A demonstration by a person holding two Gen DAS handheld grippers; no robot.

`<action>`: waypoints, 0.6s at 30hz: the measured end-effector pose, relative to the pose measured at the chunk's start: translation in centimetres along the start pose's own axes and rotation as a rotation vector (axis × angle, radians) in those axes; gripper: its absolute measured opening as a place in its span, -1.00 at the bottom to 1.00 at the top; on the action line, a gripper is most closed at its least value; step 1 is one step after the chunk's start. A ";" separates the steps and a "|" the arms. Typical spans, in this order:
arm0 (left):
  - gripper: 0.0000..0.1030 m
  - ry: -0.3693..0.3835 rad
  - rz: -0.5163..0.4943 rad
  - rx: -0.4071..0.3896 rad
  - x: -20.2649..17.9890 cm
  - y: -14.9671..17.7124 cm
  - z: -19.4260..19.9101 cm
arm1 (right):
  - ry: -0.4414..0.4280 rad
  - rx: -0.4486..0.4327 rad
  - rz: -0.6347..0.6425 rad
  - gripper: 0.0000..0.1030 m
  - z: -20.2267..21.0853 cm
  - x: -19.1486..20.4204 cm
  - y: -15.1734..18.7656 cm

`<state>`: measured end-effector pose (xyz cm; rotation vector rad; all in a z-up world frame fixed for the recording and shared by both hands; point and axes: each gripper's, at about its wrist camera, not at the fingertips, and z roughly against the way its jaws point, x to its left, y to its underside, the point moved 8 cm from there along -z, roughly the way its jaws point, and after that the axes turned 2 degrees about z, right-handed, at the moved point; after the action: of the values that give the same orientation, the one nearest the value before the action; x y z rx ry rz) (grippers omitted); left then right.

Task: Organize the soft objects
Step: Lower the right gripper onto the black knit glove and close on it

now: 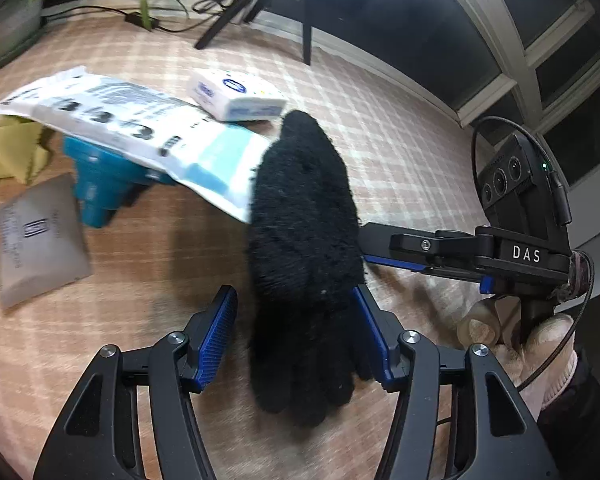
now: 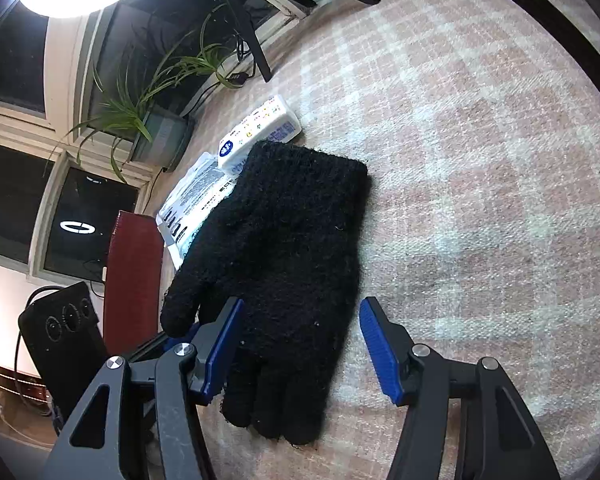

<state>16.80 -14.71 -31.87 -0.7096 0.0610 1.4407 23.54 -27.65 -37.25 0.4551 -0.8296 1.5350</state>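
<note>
A fuzzy black glove point(image 1: 304, 248) lies flat on the pink checked cloth point(image 1: 400, 132), fingers toward me. My left gripper point(image 1: 296, 332) is open with the glove's finger end between its blue pads, the right pad against the glove's edge. In the right wrist view the same glove point(image 2: 284, 264) lies between the open pads of my right gripper point(image 2: 300, 344), the left pad over its thumb side. The right gripper's body point(image 1: 480, 252) shows at the right of the left wrist view, reaching in from the side toward the glove.
A white printed plastic package point(image 1: 140, 128) rests over a teal object point(image 1: 100, 184) left of the glove. A white tissue pack point(image 1: 236, 96) lies beyond it. A grey sachet point(image 1: 40, 240) and yellow cloth point(image 1: 8, 152) sit far left. Plants point(image 2: 140, 108) and a tripod point(image 1: 260, 4) stand behind.
</note>
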 end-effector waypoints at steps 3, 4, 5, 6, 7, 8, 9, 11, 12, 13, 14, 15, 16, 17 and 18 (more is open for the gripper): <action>0.04 0.019 -0.010 0.008 -0.6 0.2 -0.6 | -0.015 0.009 0.000 0.07 -0.1 0.3 0.3; 0.02 0.026 -0.013 0.011 -0.8 0.3 -0.8 | -0.020 0.017 0.002 0.05 -0.3 0.4 0.5; 0.01 0.030 -0.015 0.014 -0.9 0.4 -1.0 | -0.023 0.023 0.004 0.04 -0.5 0.6 0.6; -0.04 0.033 -0.016 0.016 -1.0 0.4 -1.2 | -0.018 0.020 0.010 0.04 -0.5 0.8 0.7; -0.10 0.039 -0.017 0.016 -1.1 0.5 -1.2 | -0.017 0.024 0.014 0.03 -0.7 0.9 0.8; -0.12 0.048 -0.017 0.015 -1.2 0.5 -1.3 | -0.018 0.027 0.014 0.02 -0.8 1.1 0.9; -0.16 0.057 -0.017 0.014 -1.3 0.5 -1.4 | -0.015 0.025 0.016 0.01 -0.9 1.2 1.0; -0.24 0.079 -0.017 0.007 -1.5 0.4 -1.4 | -0.004 0.022 0.020 -0.02 -0.9 1.3 1.0; -0.31 0.089 -0.021 0.003 -1.7 0.4 -1.4 | -0.001 0.022 0.020 -0.05 -1.0 1.3 1.0; -0.35 0.097 -0.027 0.000 -1.9 0.4 -1.4 | 0.001 0.024 0.019 -0.13 -1.0 1.2 1.0; -0.42 0.102 -0.036 -0.004 -2.0 0.4 -1.4 | 0.004 0.027 0.018 -0.17 -1.0 1.1 1.1; -0.50 0.102 -0.046 -0.009 -2.2 0.4 -1.3 | 0.007 0.029 0.017 -0.23 -1.0 1.1 1.1; -0.52 0.103 -0.054 -0.013 -2.3 0.4 -1.3 | 0.006 0.033 0.016 -0.30 -1.0 1.0 1.2; -0.52 0.102 -0.060 -0.009 -2.4 0.5 -1.4 | 0.005 0.040 0.012 -0.32 -1.0 0.9 1.3; -0.53 0.104 -0.064 -0.006 -2.5 0.5 -1.5 | 0.006 0.041 0.008 -0.35 -1.1 0.8 1.4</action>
<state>16.52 -17.60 -32.18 -0.7849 0.1132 1.3430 22.24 -26.31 -37.73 0.4779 -0.7974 1.5622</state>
